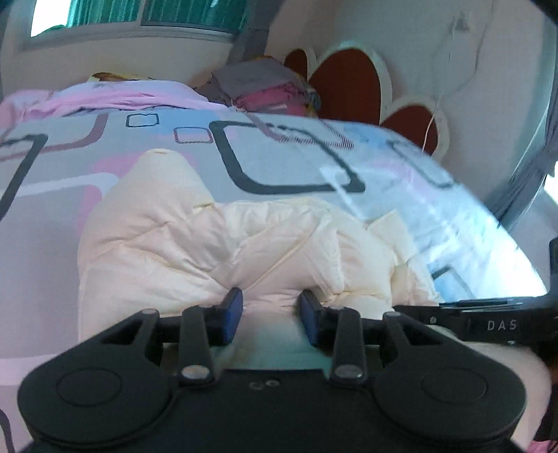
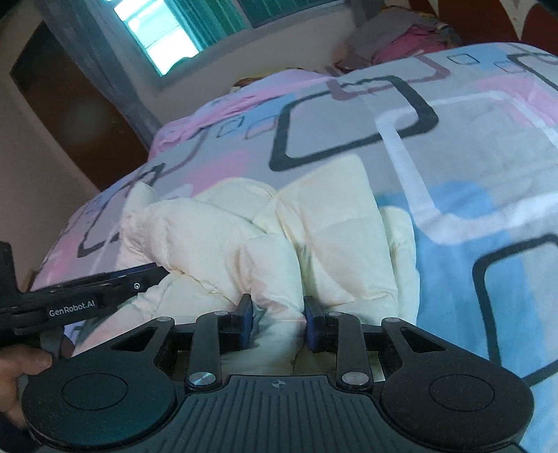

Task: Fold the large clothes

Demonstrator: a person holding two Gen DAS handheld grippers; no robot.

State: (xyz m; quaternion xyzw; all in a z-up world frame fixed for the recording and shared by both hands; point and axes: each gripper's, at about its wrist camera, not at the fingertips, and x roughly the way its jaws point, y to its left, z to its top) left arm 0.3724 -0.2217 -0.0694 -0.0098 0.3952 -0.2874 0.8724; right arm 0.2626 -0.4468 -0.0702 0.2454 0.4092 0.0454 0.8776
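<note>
A cream padded jacket (image 1: 216,244) lies crumpled on the patterned bed cover (image 1: 286,160); it also shows in the right wrist view (image 2: 279,237). My left gripper (image 1: 271,306) has its blue pads (image 1: 233,308) closed on a thick fold of the jacket's near edge. My right gripper (image 2: 278,313) grips another puffy fold of the jacket between its pads (image 2: 246,315). The right gripper shows at the right edge of the left wrist view (image 1: 488,322), and the left gripper at the left edge of the right wrist view (image 2: 87,292). The two grippers are side by side.
A pile of folded clothes (image 1: 265,87) lies at the head of the bed by a red and white headboard (image 1: 345,83). A pink blanket (image 1: 104,96) lies along the far side. A window (image 2: 167,31) and dark door (image 2: 69,115) are beyond.
</note>
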